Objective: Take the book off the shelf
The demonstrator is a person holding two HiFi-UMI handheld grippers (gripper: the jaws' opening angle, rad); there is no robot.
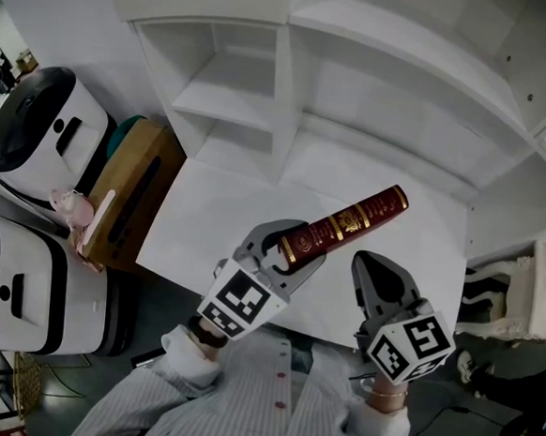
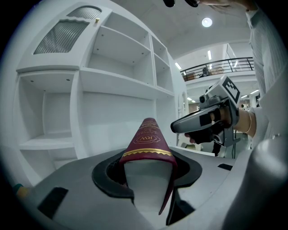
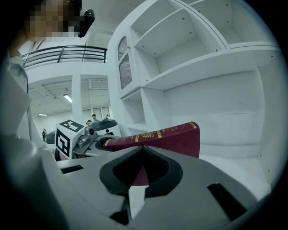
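The book [image 1: 343, 225] is a thick maroon hardback with gold bands and gold lettering across its spine and pale page edges. It is off the shelf unit [image 1: 359, 78], held in the air above the white tabletop [image 1: 206, 226] in front of it, and slants up and away to the right in the head view. The left gripper [image 1: 284, 251] has its fingers pinching the book's near end, spine side up. The left gripper view shows the page block wedged between them. The right gripper [image 1: 374, 272] sits just beside and below the book, fingers pressed together at the tips with nothing between them, and the book only shows beyond them.

A brown cardboard box [image 1: 134, 192] stands left of the tabletop. What it holds cannot be seen.
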